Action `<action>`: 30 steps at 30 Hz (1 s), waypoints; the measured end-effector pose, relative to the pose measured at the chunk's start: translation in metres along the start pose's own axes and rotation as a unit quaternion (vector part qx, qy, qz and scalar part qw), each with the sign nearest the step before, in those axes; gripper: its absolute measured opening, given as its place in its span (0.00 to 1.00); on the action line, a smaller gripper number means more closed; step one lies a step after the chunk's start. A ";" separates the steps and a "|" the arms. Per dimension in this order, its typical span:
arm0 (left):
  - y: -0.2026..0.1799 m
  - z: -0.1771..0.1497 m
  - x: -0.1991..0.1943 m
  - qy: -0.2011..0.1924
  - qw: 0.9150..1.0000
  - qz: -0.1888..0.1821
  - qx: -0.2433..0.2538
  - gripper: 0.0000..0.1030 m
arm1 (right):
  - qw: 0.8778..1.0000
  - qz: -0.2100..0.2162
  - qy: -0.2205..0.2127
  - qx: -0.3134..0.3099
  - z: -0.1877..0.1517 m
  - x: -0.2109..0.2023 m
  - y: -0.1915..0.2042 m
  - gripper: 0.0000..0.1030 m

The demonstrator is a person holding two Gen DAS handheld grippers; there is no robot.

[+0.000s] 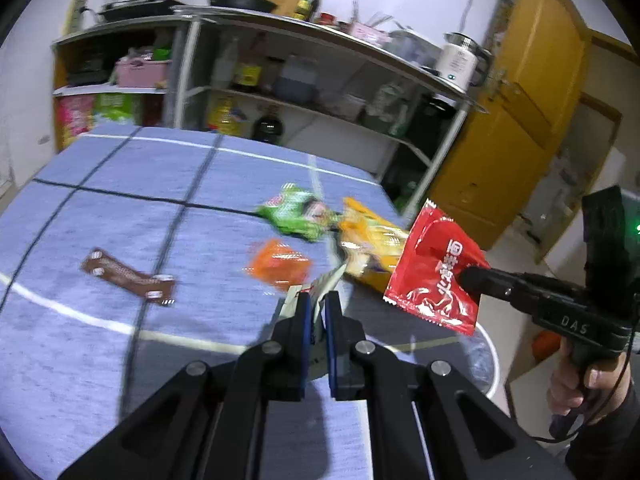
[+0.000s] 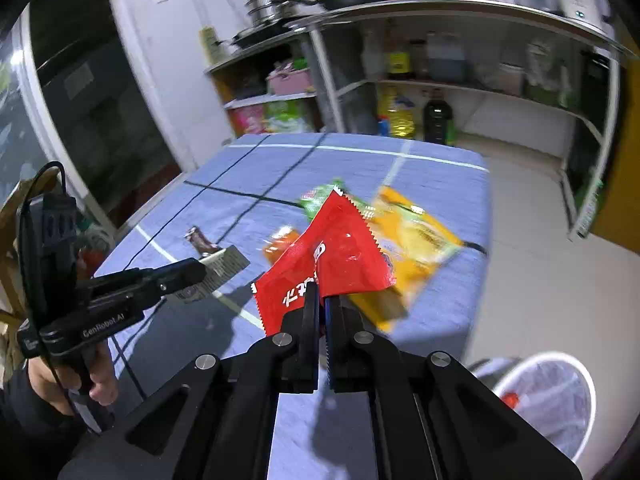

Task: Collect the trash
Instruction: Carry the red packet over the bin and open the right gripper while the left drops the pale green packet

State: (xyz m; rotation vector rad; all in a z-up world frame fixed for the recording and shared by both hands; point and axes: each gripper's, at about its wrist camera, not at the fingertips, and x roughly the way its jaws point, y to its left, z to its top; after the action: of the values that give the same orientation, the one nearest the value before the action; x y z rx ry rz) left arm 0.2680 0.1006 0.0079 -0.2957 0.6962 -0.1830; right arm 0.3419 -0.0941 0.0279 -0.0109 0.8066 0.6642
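My left gripper (image 1: 316,300) is shut on a thin silver wrapper (image 1: 324,280), held above the blue tablecloth (image 1: 120,208). From the right wrist it shows as the left gripper (image 2: 200,270) with the silver wrapper (image 2: 226,266) sticking out of its tip. My right gripper (image 2: 320,300) is shut on a red sachet (image 2: 336,252), lifted off the table. In the left wrist view, the right gripper (image 1: 466,276) carries the red sachet (image 1: 432,276) near the table's right edge. On the cloth lie a brown wrapper (image 1: 128,276), an orange wrapper (image 1: 278,264), a green wrapper (image 1: 298,212) and a yellow bag (image 1: 372,248).
A white bin (image 2: 576,376) with a clear liner stands on the floor below the table's right corner, its rim (image 1: 494,356) showing under the red sachet. Behind the table stands a metal shelf rack (image 1: 320,108) with pots, bottles and a kettle. A yellow door (image 1: 520,120) is at the right.
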 end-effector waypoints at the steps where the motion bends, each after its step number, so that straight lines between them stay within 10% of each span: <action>1: -0.009 0.001 0.002 0.001 1.000 -0.007 0.007 0.07 | 1.000 -0.006 -0.003 0.007 -0.004 -0.007 -0.007 0.02; 18: -0.188 -0.019 0.075 0.079 0.982 -0.111 0.129 0.07 | 0.984 -0.096 -0.005 0.149 -0.102 -0.096 -0.160 0.02; 30: -0.279 -0.033 0.161 0.168 0.961 -0.145 0.165 0.07 | 0.960 -0.139 0.061 0.235 -0.143 -0.077 -0.246 0.02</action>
State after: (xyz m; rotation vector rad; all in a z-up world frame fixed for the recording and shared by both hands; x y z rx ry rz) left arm 0.3489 -0.2114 -0.0218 -0.0428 0.9418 -0.6329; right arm 0.3442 -0.3690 -0.0793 0.2650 1.0447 0.1958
